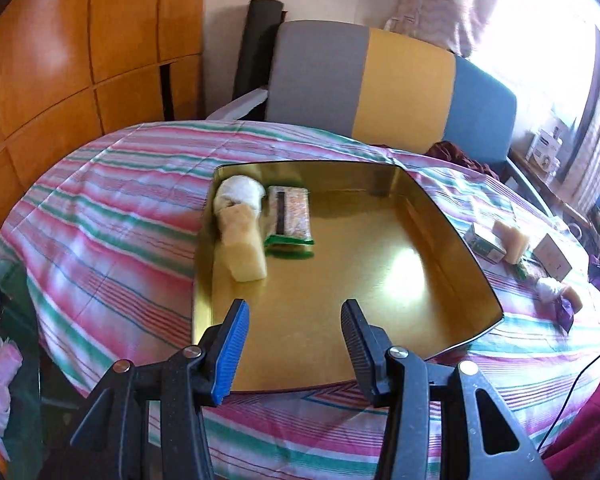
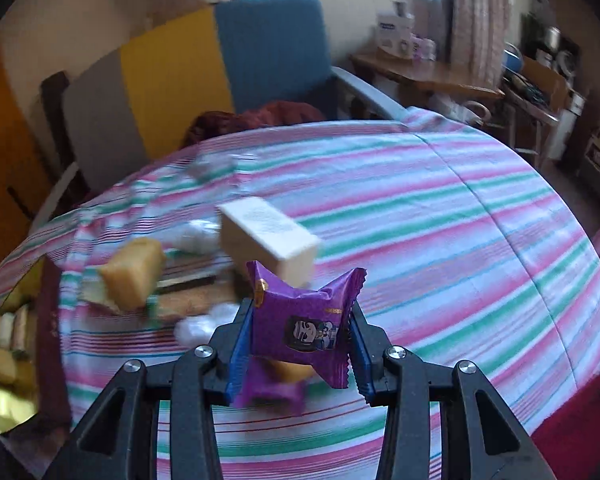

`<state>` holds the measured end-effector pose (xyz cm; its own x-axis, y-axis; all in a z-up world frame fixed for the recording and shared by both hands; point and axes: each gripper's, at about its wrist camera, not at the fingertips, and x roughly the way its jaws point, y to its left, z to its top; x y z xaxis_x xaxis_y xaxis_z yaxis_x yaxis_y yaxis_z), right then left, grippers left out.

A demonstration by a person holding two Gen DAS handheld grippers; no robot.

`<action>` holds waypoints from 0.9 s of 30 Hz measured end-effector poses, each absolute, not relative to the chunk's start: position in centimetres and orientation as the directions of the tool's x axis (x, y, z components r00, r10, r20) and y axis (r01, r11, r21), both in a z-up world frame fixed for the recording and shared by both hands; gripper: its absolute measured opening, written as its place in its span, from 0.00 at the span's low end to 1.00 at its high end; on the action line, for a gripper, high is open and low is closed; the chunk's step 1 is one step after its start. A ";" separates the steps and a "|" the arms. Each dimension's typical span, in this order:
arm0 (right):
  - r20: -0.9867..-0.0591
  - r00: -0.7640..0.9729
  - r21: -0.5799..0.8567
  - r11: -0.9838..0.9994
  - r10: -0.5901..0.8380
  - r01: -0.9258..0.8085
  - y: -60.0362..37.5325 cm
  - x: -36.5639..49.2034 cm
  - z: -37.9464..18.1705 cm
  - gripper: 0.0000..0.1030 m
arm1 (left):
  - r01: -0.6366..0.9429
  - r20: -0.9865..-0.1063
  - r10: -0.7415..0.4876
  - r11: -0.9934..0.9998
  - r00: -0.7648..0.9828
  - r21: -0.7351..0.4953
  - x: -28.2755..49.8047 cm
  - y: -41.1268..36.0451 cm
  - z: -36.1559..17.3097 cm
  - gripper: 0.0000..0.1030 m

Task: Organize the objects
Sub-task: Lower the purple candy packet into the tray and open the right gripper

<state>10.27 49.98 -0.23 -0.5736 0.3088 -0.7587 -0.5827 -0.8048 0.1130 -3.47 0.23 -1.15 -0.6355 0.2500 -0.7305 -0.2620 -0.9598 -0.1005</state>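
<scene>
left: my left gripper (image 1: 294, 344) is hovering with fingers spread and nothing between them, above the near edge of the gold tray (image 1: 452, 240); a yellow sponge (image 1: 246, 248), a white ball (image 1: 240, 196) and a green-edged packet (image 1: 290, 220) are lying in the tray's far left corner. right: my right gripper (image 2: 300, 334) is pinching a purple snack packet (image 2: 306, 320) above the striped cloth (image 2: 460, 240), with a white box (image 2: 272, 236) lying just beyond.

A striped cloth (image 1: 112, 200) is spread over the table. Behind it, a grey, yellow and blue chair (image 1: 384, 84) is seen, with orange wood panelling (image 1: 60, 60) and a bright curtained window (image 1: 540, 40).
</scene>
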 end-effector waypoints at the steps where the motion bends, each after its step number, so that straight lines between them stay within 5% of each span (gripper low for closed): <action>1: -0.750 -0.596 0.119 -0.829 0.286 -0.547 48.5 9.4 0.4 0.42 | -0.248 -0.730 0.246 -0.963 -0.637 -0.109 -3.6 -0.4 -1.2 0.47; 14: -0.748 -0.626 0.248 -0.968 -0.220 0.044 24.3 -2.3 0.0 0.43 | 0.007 -0.740 0.094 -0.991 -0.666 -0.132 -4.6 -9.6 -1.5 0.47; 27: -0.812 -0.375 0.362 -0.889 -0.448 0.279 7.2 -7.9 -8.6 0.45 | 0.073 -0.761 0.088 -0.982 -0.642 -0.175 -5.0 -12.0 -3.1 0.47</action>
<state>-7.93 7.23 -8.57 -0.3752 -0.4478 -0.8116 0.2793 -0.8895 0.3617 -5.03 -12.05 -3.06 -0.6424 0.0879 -0.7613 0.0734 -0.9818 -0.1753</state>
